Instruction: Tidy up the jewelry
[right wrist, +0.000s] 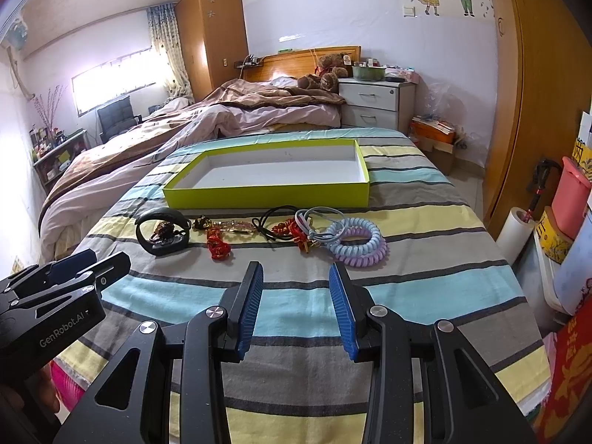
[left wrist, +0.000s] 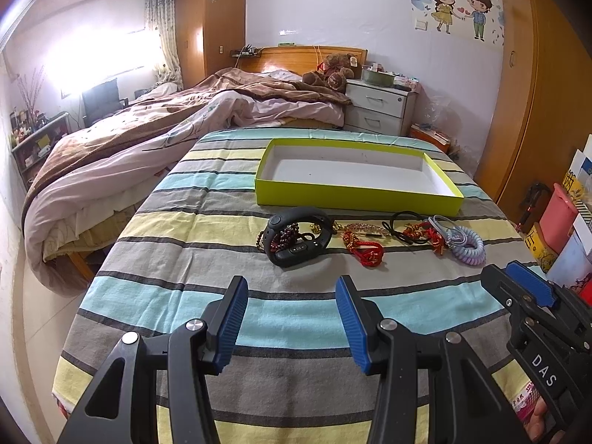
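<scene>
**Jewelry laid out before an open tray**

Both grippers, left (left wrist: 292, 318) and right (right wrist: 296, 307), are held with fingers apart above the striped cloth (left wrist: 296, 307). The jewelry (right wrist: 259, 235) is strung along the green tray (right wrist: 266, 196). Only the right view shows the coiled bands (right wrist: 357, 242) unobstructed.

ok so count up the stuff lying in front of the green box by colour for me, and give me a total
Black: 2, the smartwatch band and the thin cord loop
Red: 3, the dark bead bracelet, the knotted cord and the tasselled cord
Gold: 1, the sparkly clip
Pastel blue or lilac: 2, the coil ties and the grey-blue loops
Total: 8, though the pile overlaps.
</scene>
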A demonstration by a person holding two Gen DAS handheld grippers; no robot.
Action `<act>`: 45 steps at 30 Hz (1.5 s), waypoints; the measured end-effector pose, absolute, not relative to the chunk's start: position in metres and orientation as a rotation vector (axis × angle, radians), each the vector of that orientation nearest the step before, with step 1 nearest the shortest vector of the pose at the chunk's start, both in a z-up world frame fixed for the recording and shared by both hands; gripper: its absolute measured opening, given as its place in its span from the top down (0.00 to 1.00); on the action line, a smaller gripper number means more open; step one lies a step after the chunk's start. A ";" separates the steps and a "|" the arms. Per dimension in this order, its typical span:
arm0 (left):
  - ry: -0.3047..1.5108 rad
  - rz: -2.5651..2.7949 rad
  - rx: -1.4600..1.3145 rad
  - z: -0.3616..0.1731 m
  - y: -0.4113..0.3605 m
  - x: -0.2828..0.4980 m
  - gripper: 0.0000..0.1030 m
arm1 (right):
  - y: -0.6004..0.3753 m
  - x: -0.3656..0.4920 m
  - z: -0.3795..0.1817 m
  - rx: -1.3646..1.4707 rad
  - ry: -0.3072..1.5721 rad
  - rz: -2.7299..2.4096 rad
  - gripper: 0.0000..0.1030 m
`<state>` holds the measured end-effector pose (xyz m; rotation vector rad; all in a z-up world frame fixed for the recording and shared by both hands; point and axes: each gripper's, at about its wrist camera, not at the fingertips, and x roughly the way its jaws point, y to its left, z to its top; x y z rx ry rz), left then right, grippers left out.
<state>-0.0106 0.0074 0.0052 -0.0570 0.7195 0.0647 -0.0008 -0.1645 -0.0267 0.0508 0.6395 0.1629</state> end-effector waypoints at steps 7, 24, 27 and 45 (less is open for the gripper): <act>0.721 0.064 -0.056 0.005 0.006 -0.011 0.52 | -0.164 -0.002 -0.026 0.049 0.637 0.163 0.63; 0.723 0.066 -0.054 0.007 0.006 -0.014 0.52 | -0.165 -0.003 -0.024 0.050 0.634 0.160 0.63; 0.722 0.065 -0.054 0.008 0.008 -0.016 0.52 | -0.165 -0.003 -0.024 0.050 0.634 0.161 0.63; 0.727 0.064 -0.047 0.008 0.007 -0.014 0.52 | -0.166 -0.002 -0.022 0.051 0.632 0.158 0.63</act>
